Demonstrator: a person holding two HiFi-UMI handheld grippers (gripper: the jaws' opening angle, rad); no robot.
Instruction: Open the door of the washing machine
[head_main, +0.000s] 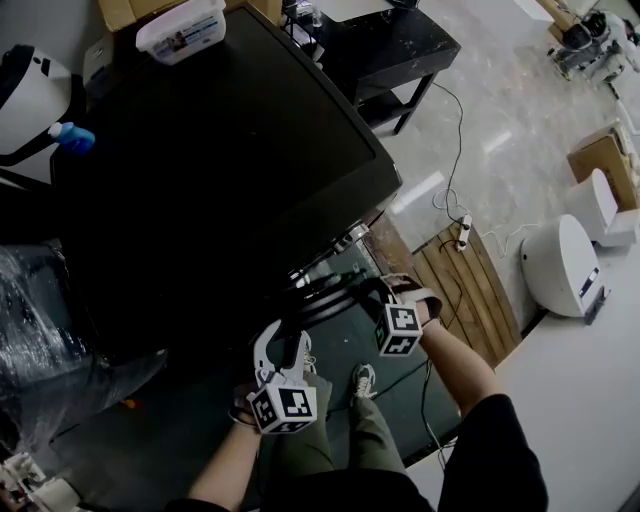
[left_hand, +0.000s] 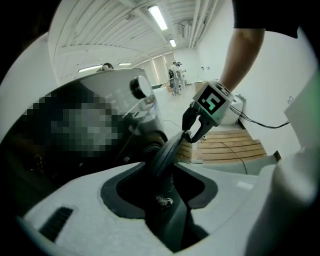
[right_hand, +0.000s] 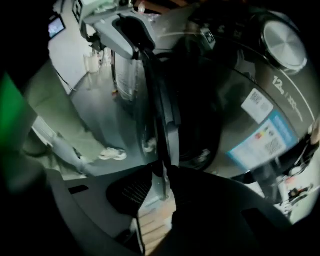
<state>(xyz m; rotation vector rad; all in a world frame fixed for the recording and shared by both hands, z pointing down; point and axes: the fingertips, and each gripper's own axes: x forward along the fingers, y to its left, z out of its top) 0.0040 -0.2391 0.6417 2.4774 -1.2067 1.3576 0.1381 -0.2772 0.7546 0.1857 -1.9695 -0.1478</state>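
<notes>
Dark-rimmed washing machine door (left_hand: 169, 150), ajar and seen edge-on, its rim clamped between the jaws of the left gripper (left_hand: 167, 195). Further along the same rim is the right gripper (left_hand: 192, 131), jaws likewise closed on it. Behind both grippers stands the black-topped washing machine (head_main: 200, 150). Beyond the right gripper lies a wooden pallet (head_main: 470, 288).

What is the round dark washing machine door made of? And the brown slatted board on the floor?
The round dark door looks like glossy plastic, maybe around glass: it gleams and reflects. The brown slatted board looks like bare, matte wood: separate planks.
</notes>
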